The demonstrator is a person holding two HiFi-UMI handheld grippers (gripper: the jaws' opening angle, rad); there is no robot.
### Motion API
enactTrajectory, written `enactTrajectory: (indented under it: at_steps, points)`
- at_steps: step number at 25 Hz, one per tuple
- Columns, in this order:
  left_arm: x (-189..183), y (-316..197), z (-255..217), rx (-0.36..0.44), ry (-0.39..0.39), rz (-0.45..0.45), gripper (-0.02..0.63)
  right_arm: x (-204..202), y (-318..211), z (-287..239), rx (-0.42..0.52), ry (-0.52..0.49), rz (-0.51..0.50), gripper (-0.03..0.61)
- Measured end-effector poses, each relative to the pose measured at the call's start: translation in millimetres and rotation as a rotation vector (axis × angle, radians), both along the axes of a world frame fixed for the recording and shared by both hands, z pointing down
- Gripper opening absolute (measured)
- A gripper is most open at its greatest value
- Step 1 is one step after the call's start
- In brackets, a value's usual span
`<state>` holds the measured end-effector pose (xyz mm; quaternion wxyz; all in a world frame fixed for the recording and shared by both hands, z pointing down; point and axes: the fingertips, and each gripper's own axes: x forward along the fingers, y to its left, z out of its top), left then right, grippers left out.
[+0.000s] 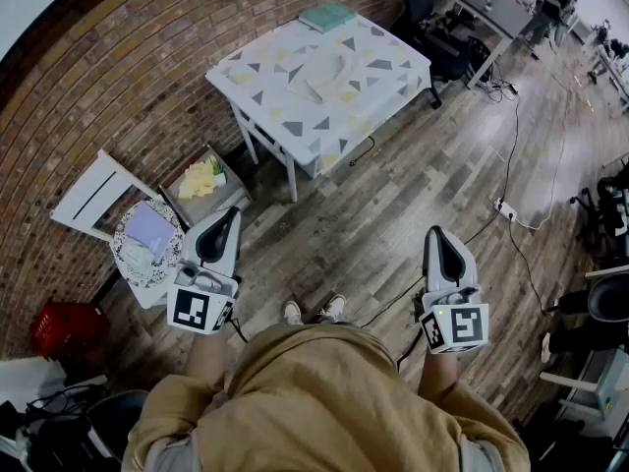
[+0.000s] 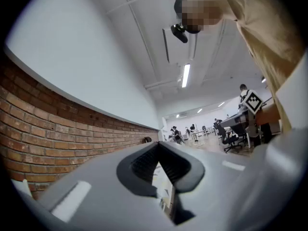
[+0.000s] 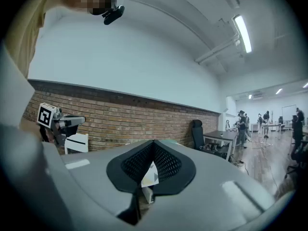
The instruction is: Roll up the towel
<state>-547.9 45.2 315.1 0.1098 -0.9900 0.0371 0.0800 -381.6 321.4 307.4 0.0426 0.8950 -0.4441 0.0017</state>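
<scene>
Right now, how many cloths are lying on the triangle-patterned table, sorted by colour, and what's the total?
Off-white: 1, the towel in the middle of the table
Teal: 1, the folded cloth at the table's far edge
Total: 2

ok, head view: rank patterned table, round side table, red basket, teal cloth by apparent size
1. patterned table, clearly the largest
2. round side table
3. red basket and teal cloth: these look about alike. The cloth lies farther from the camera, so I won't rank them.
</scene>
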Motion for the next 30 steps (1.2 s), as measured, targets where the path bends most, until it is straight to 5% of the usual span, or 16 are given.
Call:
enactTrajectory:
  at_steps: [23, 25, 30]
  points:
    - [50, 19, -6, -0.054, 0.071, -0.006, 0.069, 48, 25, 6, 0.064, -0.031, -0.057, 0.013]
    - [54, 16, -5, -0.077, 0.08, -0.025, 0.084, 55, 29, 7, 0.058, -0.027, -0.057, 0.095]
    - [61, 14, 0, -0.074, 0.072, -0.069, 0.252, 82, 52, 8, 0.076, -0.039, -0.029, 0.301]
